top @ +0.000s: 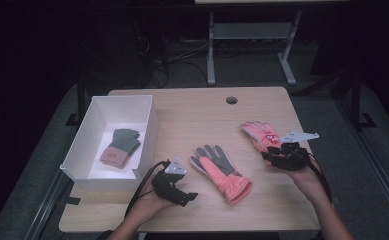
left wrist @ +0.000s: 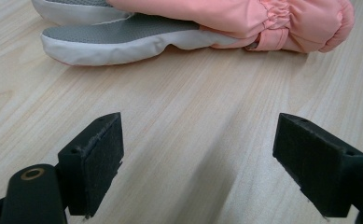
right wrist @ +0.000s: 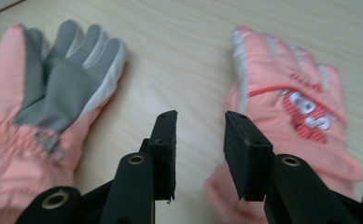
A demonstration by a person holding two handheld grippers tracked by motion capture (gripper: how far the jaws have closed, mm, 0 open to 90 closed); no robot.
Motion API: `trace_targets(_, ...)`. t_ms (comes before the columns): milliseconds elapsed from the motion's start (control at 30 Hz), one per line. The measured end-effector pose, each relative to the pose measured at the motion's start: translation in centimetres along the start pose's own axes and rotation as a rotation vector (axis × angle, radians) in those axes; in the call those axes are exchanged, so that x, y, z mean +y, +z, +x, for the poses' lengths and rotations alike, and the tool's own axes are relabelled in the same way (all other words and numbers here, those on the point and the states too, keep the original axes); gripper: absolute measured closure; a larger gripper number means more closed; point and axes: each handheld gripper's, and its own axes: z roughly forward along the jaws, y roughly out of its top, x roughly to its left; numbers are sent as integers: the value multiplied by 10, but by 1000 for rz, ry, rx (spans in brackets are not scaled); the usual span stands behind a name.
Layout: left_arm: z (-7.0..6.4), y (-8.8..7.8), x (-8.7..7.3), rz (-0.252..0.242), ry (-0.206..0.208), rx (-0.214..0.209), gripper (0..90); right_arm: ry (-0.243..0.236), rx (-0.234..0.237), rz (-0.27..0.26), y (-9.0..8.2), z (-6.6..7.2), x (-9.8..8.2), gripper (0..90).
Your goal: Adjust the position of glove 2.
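Two pink ski gloves lie on the wooden table. One glove (top: pixel 222 172) (right wrist: pixel 53 102) rests palm up at the centre, showing a grey palm and white trim. The other glove (top: pixel 259 134) (right wrist: pixel 291 102) lies back up at the right, with a red and white cartoon face. My left gripper (top: pixel 187 197) (left wrist: pixel 198 154) sits low on the table just left of the palm-up glove (left wrist: pixel 170 32), jaws wide apart over bare wood. My right gripper (top: pixel 269 152) (right wrist: pixel 200 140) hovers at the cuff end of the face glove; a narrow gap with only table showing separates its jaws.
A white open box (top: pixel 84 145) stands at the table's left, holding a grey and pink knit glove (top: pixel 121 146). A round cable hole (top: pixel 231 100) sits near the far edge. Beyond the table are a desk frame and cables on the floor.
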Motion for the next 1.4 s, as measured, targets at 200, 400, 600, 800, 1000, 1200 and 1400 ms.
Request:
trace_targets(200, 0, 1, 0, 0, 10, 0, 156, 16, -25, -9, 9, -16, 10, 644)
trace_targets(400, 1, 0, 0, 12, 15, 1, 157, 36, -48, 5, 19, -32, 14, 630)
trace_targets(600, 2, -1, 0, 9, 17, 4, 156, 65, -61, 34, 31, -45, 11, 620)
trace_targets(800, 3, -1, 0, 13, 13, 6, 157, 71, -53, 69, 42, -49, 4, 624)
trace_targets(1000, 1, 1, 0, 2, 2, 2, 157, 55, -62, 87, 48, -48, 4, 836)
trace_targets(1200, 3, 0, -1, 7, 2, 5, 157, 54, -52, 64, 46, -50, 2, 900)
trace_targets(1400, 3, 0, -1, 12, 8, 3, 158, 63, -36, 25, 36, -51, 3, 900)
